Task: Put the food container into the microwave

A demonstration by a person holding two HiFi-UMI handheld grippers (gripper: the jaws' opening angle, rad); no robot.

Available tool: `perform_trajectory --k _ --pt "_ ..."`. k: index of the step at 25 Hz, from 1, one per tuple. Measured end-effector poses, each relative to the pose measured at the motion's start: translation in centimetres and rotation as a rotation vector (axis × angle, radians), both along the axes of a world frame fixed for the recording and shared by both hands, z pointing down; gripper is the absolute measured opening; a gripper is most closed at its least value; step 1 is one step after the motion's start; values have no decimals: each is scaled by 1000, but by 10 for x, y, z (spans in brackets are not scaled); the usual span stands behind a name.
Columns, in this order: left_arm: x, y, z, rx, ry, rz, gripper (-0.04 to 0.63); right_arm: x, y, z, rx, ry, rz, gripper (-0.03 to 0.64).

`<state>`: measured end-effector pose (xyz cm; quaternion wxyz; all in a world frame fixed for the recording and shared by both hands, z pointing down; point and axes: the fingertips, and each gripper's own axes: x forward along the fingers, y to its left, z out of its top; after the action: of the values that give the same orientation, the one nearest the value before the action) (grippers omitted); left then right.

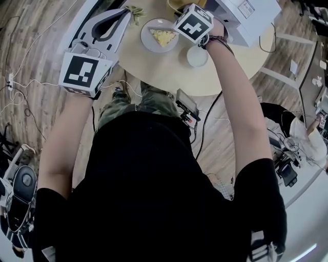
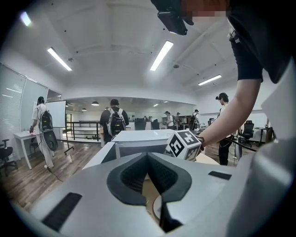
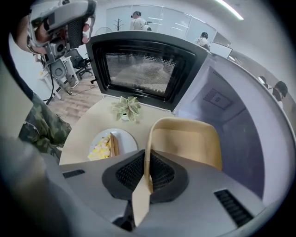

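Note:
A beige food container (image 3: 185, 141) hangs in front of the open microwave cavity (image 3: 231, 115), with my right gripper (image 3: 147, 173) shut on its left rim. The container is empty inside and sits level with the cavity's mouth. The microwave door (image 3: 143, 69) stands swung open to the left. In the head view the right gripper's marker cube (image 1: 193, 23) is beside the white microwave (image 1: 246, 15) at the far table edge. My left gripper (image 1: 124, 14) is held over the table's left edge, shut with nothing between its pads (image 2: 134, 178).
A white plate with yellow food (image 1: 160, 36) and a small white bowl (image 1: 197, 56) sit on the round wooden table (image 1: 169, 77). A small potted plant (image 3: 127, 107) stands by the microwave door. Cables trail on the floor; several people stand far off.

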<state>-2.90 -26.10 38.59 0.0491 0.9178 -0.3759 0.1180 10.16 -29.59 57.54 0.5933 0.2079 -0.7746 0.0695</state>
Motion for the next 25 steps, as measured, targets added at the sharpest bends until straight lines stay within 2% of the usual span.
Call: perform_trajectory --k 6,17,25 --pt "-3 4 9 -14 -23 2 19 12 -14 8 -13 66 45 32" --pt "-1 5 17 -32 -32 2 18 27 -48 18 69 148 115 32" --pt "-9 4 16 -36 -33 -10 19 26 -67 19 128 182 119 32"
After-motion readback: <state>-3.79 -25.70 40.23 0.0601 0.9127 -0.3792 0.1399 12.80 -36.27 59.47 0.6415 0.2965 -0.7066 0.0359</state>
